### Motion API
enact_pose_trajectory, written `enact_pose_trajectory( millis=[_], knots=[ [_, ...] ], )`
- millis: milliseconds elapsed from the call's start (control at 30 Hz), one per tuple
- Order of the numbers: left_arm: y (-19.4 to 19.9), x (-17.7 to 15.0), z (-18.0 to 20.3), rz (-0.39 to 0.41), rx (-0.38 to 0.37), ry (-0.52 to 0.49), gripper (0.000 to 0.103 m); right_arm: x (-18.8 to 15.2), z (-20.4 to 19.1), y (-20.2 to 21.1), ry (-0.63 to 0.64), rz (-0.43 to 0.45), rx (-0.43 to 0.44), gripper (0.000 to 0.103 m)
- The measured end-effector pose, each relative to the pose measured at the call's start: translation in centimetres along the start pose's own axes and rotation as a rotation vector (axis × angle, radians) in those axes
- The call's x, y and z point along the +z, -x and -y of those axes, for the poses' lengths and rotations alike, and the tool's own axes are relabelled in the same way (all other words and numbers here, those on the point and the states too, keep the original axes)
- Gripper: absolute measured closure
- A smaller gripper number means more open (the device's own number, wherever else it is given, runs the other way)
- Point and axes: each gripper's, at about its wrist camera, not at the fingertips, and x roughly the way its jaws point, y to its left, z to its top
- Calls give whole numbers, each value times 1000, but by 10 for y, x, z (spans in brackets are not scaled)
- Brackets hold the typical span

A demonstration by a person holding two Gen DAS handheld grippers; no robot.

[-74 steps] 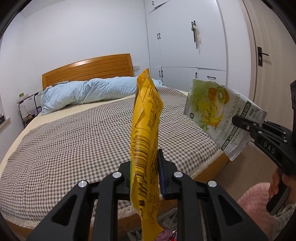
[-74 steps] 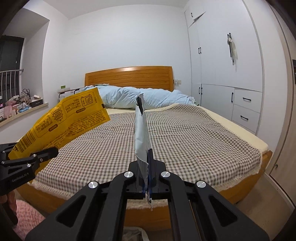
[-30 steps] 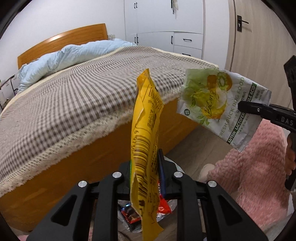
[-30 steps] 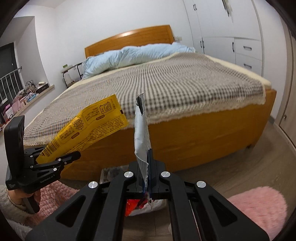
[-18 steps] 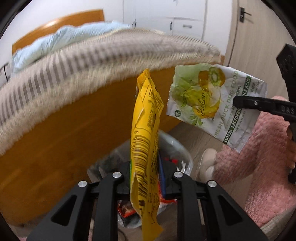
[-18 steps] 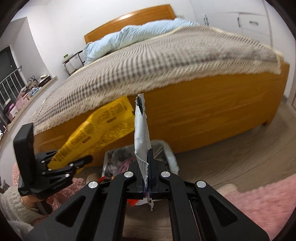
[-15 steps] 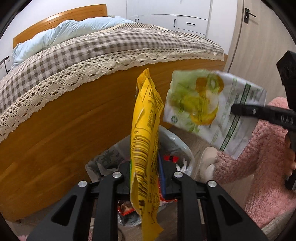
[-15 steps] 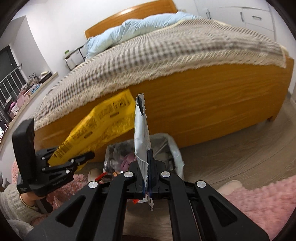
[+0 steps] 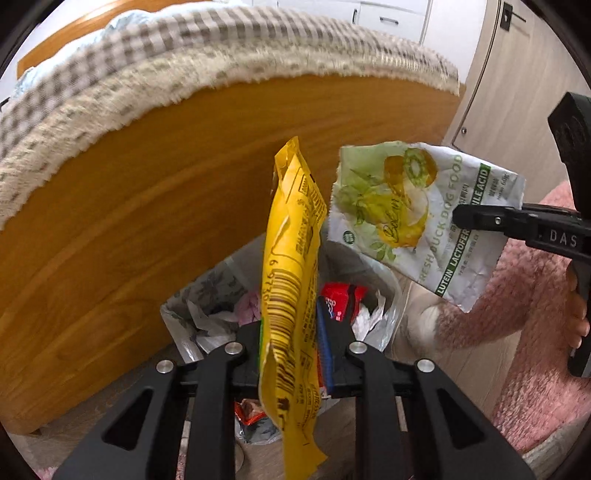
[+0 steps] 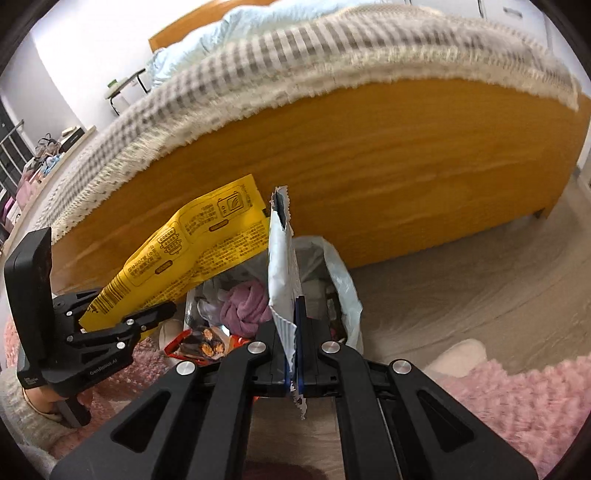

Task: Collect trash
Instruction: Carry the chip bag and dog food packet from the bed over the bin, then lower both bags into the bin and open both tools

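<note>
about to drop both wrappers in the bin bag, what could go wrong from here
1. The long yellow plastic wrapper in the left tongs reaches toward the wooden bed frame, so on release it may fall behind the clear plastic bin bag.
2. The white and green dog food pouch in the right tongs hangs near the bag's rim and could land on the floor.
3. The bag already looks full, so wrappers may slide off.

We are in a home bedroom: a wooden bed frame point(image 10: 388, 155) carries a checked, lace-edged bedspread point(image 10: 258, 62) and a pale blue duvet point(image 10: 229, 22). White wardrobe drawers point(image 9: 391, 18), a pink fluffy rug point(image 10: 517, 406) on wood-look flooring point(image 10: 461, 280) and a bag-lined waste bin point(image 10: 343, 284) surround it.
</note>
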Motion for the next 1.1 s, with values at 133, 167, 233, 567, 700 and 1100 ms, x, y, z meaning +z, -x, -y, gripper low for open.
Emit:
enact_pose_trajectory(
  millis=[133, 167, 233, 567, 700, 1100],
  knots=[
    [-13, 4, -2, -36, 38, -25, 83, 7, 5, -22, -48, -72, 89, 101],
    [-15, 4, -4, -39, 42, -21, 83, 9, 6, -27, -62, -89, 114, 101],
    [-21, 7, -6, -46, 59, -11, 83, 10, 11, -40, -99, -130, 160, 101],
    [-61, -3, -6, -180, 39, -63, 83, 12, 30, -73, -173, -210, 76, 101],
    [-83, 2, 0, -229, 32, -109, 83, 8, 31, -84, -152, -237, 9, 101],
    [-155, 26, -19, -335, 139, -107, 83, 3, 19, -120, -118, -302, -53, 101]
  ],
)
